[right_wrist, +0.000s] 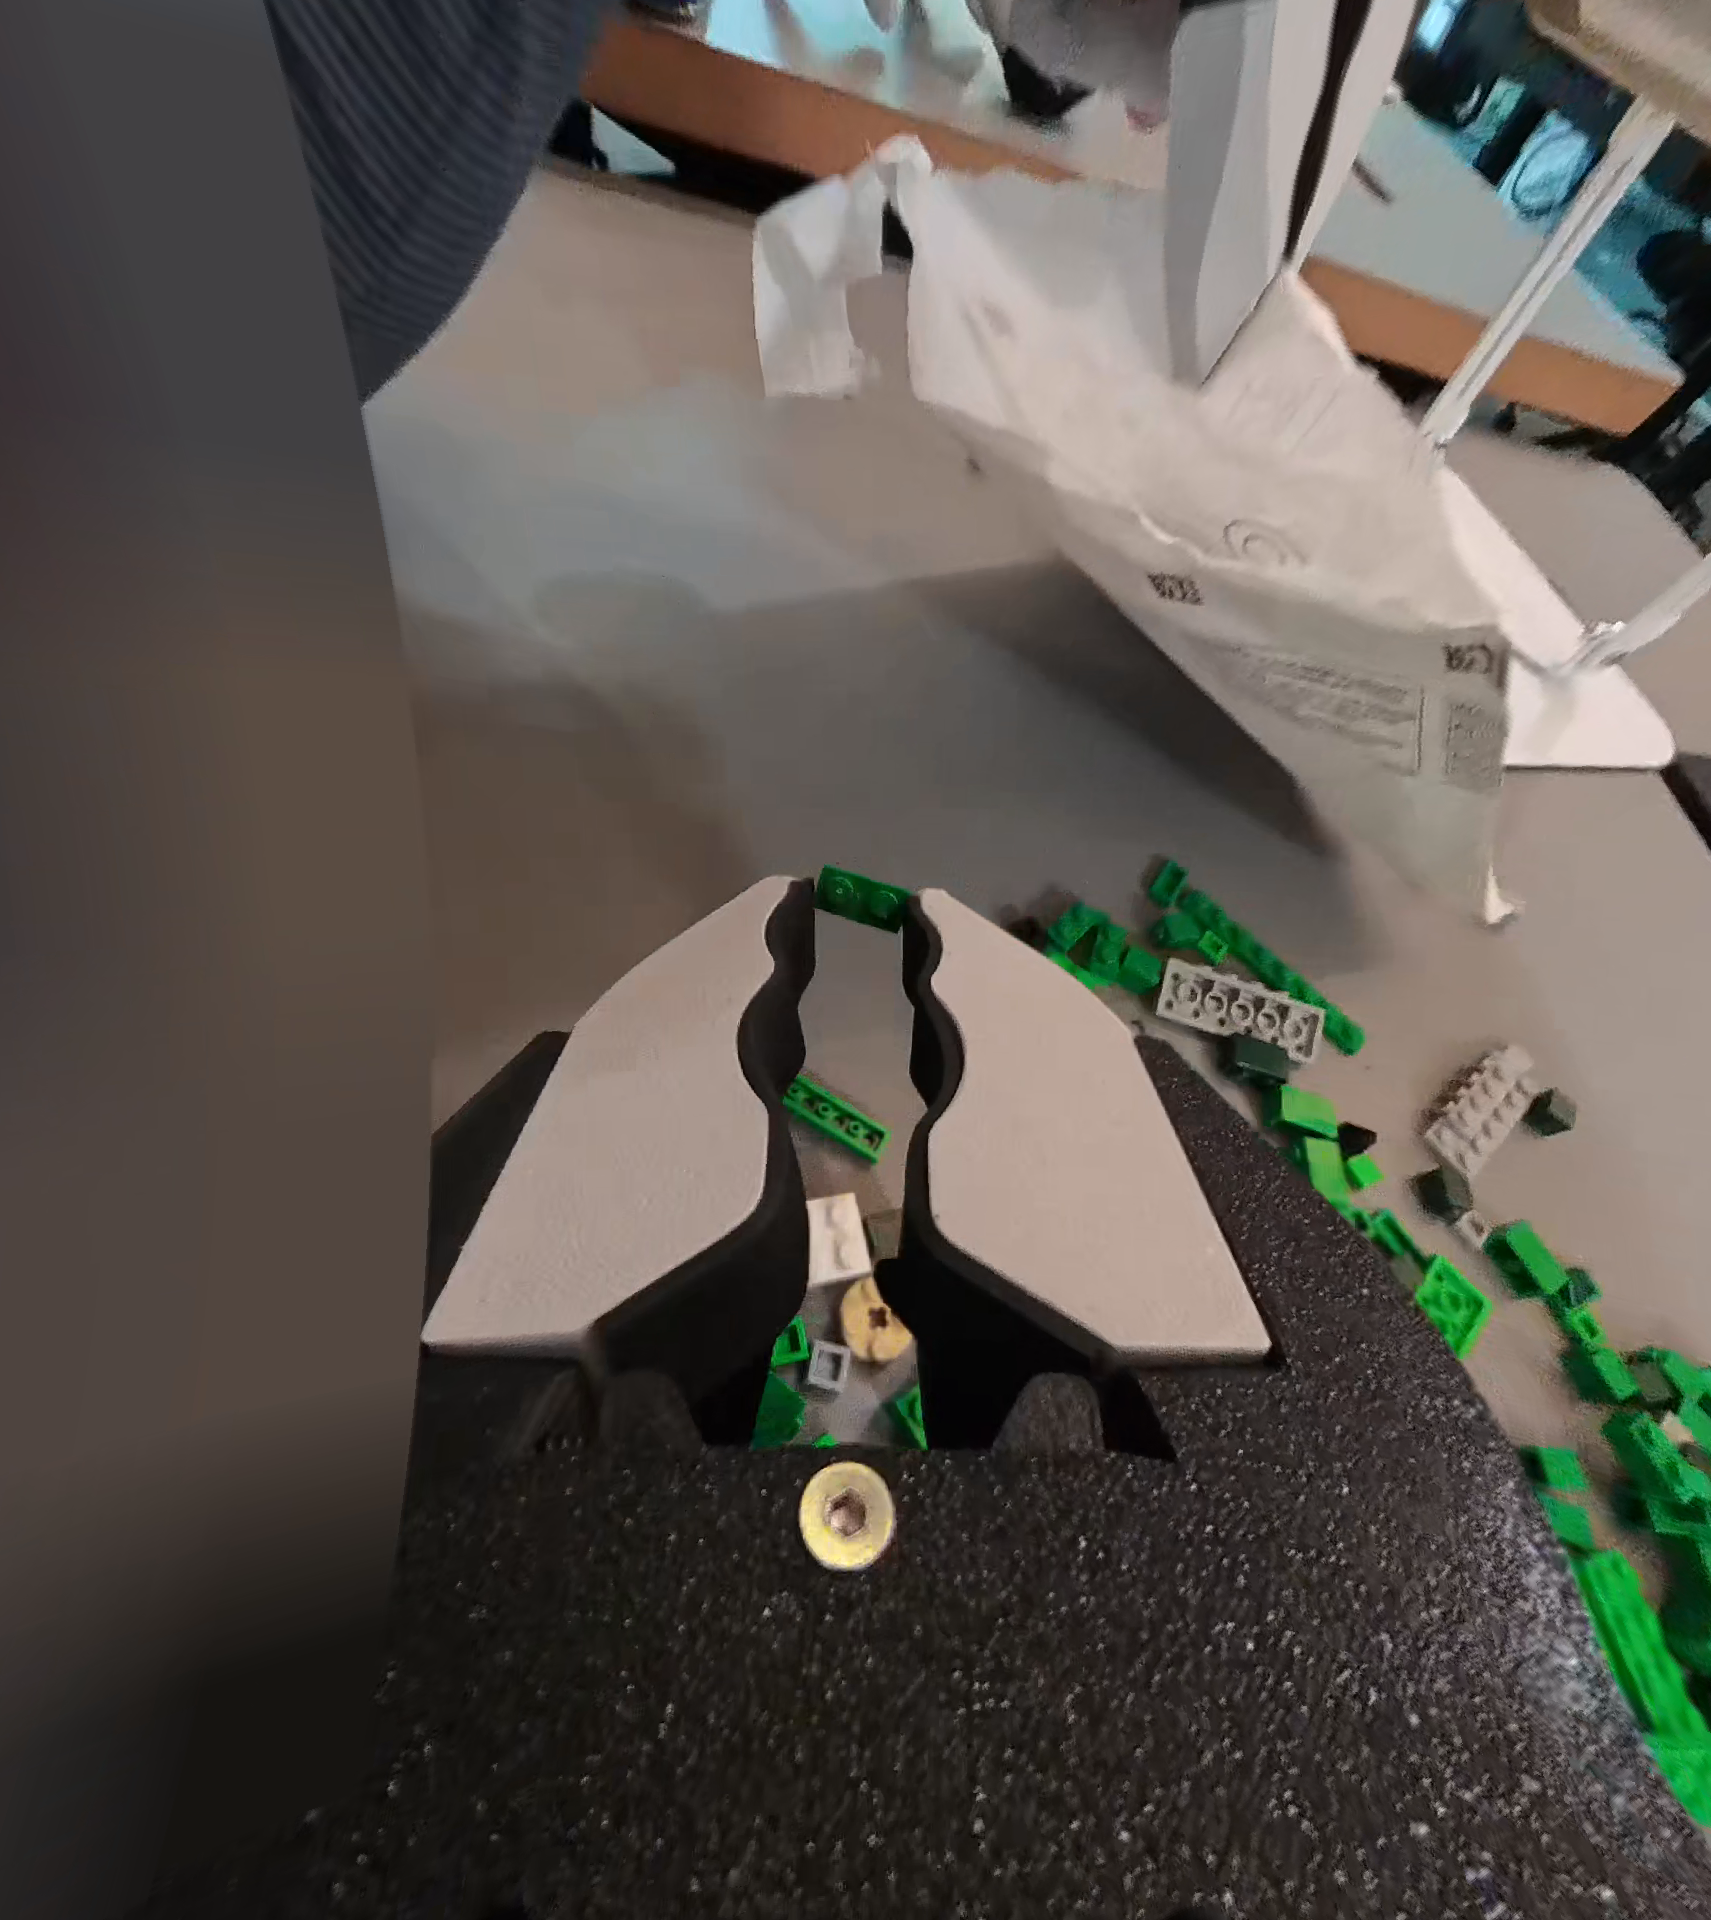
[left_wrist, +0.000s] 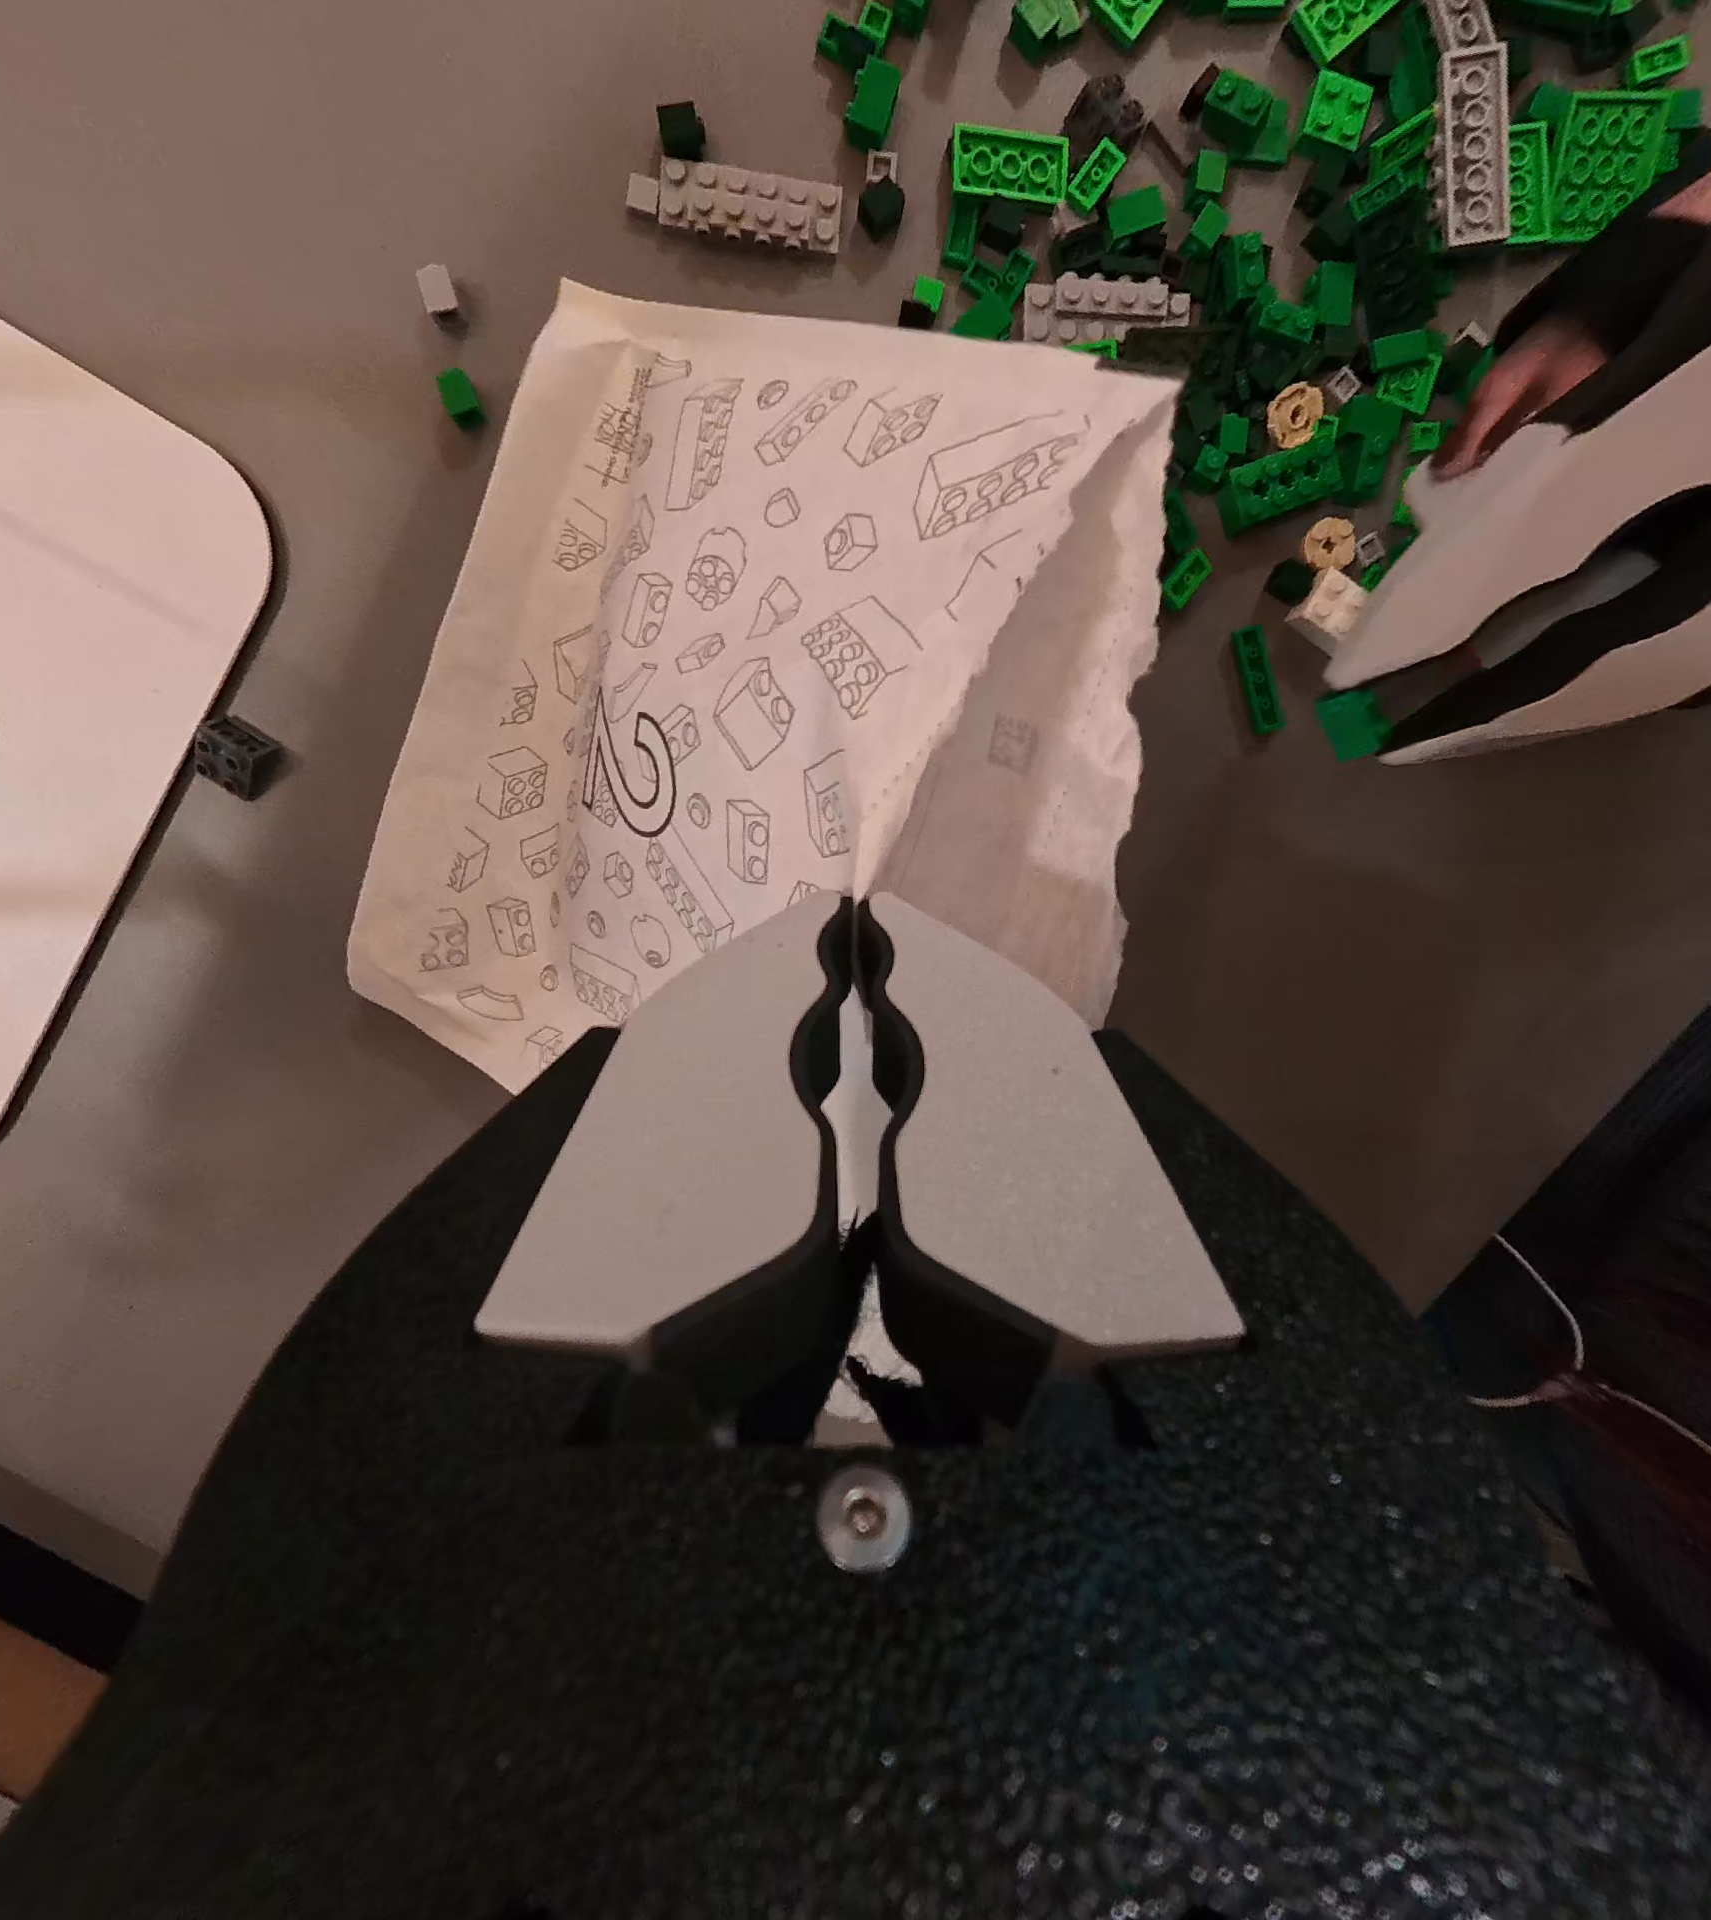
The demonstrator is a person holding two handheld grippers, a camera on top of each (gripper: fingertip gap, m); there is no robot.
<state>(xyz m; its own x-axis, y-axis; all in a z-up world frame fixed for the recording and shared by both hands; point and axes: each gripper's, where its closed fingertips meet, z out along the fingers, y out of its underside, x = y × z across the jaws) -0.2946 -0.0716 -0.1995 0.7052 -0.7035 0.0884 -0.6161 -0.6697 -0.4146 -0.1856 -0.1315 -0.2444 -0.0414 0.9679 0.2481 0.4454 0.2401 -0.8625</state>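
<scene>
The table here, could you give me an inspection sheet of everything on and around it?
Surface: grey table, matte.
Things: white paper bag, torn open and printed with brick outlines; scattered green and grey toy bricks.
Clutter: white stand base with a small dark brick beside it.
Grippers: left gripper shut on the paper bag; right gripper open, with a green plate at its tips.
Cables: thin white cord at the table edge.
Surroundings: another table behind, blurred.
</scene>
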